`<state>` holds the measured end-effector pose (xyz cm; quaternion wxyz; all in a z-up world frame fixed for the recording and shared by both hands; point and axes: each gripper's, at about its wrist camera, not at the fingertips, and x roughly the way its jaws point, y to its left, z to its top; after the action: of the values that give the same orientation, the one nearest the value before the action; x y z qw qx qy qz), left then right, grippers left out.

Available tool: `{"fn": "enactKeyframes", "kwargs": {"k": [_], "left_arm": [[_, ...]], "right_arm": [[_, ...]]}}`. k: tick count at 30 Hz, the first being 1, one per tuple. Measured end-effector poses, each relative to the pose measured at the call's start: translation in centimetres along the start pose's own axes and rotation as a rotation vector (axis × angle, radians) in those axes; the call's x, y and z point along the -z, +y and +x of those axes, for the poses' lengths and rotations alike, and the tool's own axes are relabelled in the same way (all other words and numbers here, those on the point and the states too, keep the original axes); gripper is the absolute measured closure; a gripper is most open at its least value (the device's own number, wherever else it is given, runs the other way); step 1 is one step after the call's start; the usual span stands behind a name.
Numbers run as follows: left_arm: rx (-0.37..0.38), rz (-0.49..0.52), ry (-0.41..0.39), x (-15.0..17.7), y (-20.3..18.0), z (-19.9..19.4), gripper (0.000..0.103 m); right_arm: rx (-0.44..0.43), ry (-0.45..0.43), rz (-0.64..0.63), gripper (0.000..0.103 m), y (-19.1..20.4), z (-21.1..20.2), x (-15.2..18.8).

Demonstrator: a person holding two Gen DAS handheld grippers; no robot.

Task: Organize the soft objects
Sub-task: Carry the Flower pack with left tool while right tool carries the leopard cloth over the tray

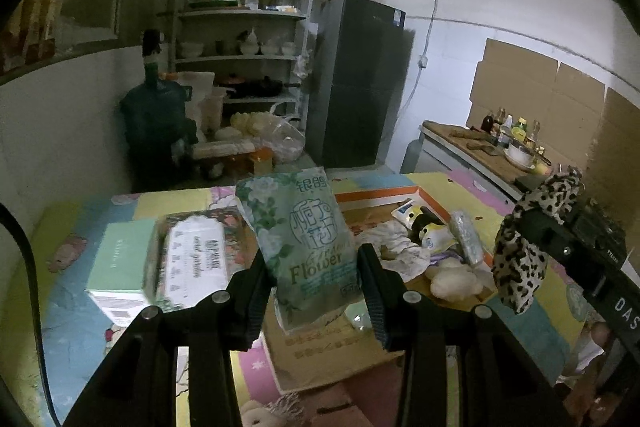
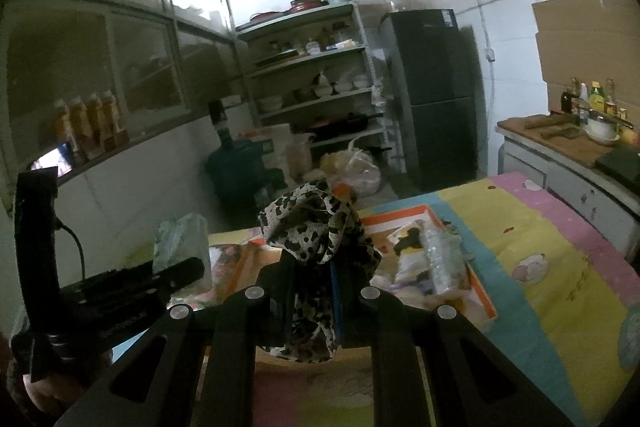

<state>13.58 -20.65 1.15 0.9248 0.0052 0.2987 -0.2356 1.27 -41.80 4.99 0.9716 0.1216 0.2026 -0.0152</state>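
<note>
Green "Flower" tissue pack (image 1: 304, 247) in left claw (image 1: 316, 291)

Soft pale-green tissue pack (image 1: 308, 247): white floral print, green lettering. Crumpled fabric cloth (image 2: 316, 227): leopard spots, black on cream. Table cover (image 2: 540, 239): yellow, pink, teal blocks. Flat cardboard tray (image 1: 432, 199): orange rim.

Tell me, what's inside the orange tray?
The orange tray holds a crumpled white cloth, a penguin toy and a silvery roll. Whatever lies beneath them is covered.
</note>
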Motion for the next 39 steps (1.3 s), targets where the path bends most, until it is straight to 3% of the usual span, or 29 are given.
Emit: {"fn": "enactKeyframes", "kwargs": {"k": [12,39], "left_arm": [[0.004,0.002,0.041,-0.6,-1.1,4.0,0.06],[-0.01,-0.028,0.192,1.0,0.2,10.4,0.06]], "right_arm": [[0.0,0.026,0.024,0.088,-1.7,2.4,-0.2],[-0.067,0.153,0.032,0.088,-3.1,10.0,0.7]]}}
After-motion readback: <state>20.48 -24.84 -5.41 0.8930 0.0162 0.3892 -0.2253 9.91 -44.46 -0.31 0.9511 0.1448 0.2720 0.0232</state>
